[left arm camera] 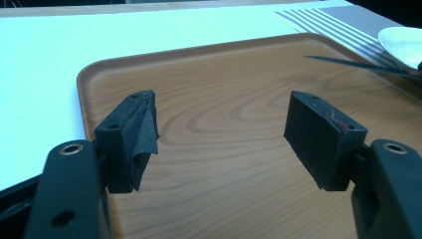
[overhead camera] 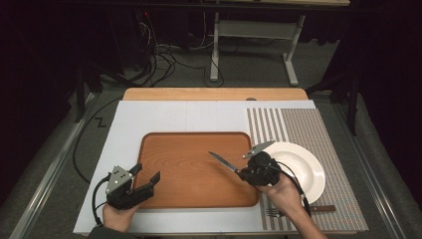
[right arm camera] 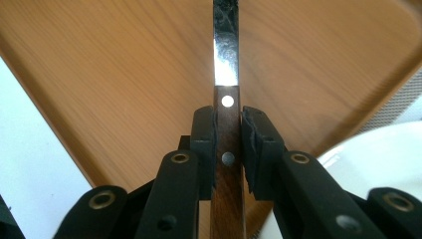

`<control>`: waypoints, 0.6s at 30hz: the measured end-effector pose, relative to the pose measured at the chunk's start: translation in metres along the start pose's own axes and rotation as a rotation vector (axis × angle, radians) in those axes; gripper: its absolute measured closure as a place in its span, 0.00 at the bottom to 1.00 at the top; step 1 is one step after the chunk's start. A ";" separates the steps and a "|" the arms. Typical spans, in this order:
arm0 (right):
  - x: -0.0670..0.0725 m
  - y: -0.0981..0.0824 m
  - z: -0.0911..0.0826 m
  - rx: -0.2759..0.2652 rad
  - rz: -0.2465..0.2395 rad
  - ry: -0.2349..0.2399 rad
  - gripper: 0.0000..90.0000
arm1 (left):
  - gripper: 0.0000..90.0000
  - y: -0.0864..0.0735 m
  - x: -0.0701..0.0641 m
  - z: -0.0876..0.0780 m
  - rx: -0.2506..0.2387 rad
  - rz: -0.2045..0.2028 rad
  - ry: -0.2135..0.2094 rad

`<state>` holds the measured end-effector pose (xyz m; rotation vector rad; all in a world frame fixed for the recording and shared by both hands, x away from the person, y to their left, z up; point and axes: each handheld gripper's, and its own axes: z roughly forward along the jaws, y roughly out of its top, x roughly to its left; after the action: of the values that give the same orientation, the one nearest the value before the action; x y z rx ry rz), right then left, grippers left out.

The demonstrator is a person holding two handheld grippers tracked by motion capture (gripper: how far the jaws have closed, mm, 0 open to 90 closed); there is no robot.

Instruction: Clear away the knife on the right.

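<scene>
A knife with a brown riveted handle (right arm camera: 228, 174) and a steel blade (right arm camera: 225, 55) is clamped by its handle in my right gripper (right arm camera: 229, 142), which is shut on it. In the high view that right gripper (overhead camera: 242, 173) hangs over the right side of the wooden tray (overhead camera: 189, 159), and the knife (overhead camera: 222, 162) points up and left across the tray. My left gripper (overhead camera: 147, 174) rests at the tray's lower left corner. In its own view the left gripper (left arm camera: 221, 129) stands open, with nothing between its pads (left arm camera: 318, 134) and the bare tray (left arm camera: 224, 74) beneath.
A white plate (overhead camera: 298, 164) sits on a striped placemat (overhead camera: 318, 129) right of the tray. A fork (overhead camera: 272, 212) with a wooden handle lies at the mat's near edge, partly under the right forearm. A pale board (overhead camera: 164, 117) lies under the tray.
</scene>
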<state>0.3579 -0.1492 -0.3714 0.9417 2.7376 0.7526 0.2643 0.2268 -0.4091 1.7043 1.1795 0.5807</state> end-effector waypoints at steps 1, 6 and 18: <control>0.001 0.000 0.002 0.003 -0.001 0.003 0.87 | 0.33 0.000 0.000 0.000 0.000 -0.001 0.000; 0.007 0.003 0.011 0.019 -0.014 0.005 0.87 | 0.33 0.000 0.000 0.000 0.001 0.001 -0.001; 0.016 0.002 0.028 0.071 -0.036 -0.014 0.87 | 0.33 0.000 0.000 0.001 0.003 0.002 -0.003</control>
<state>0.3544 -0.1264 -0.3939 0.9046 2.7783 0.6441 0.2646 0.2262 -0.4093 1.7084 1.1769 0.5777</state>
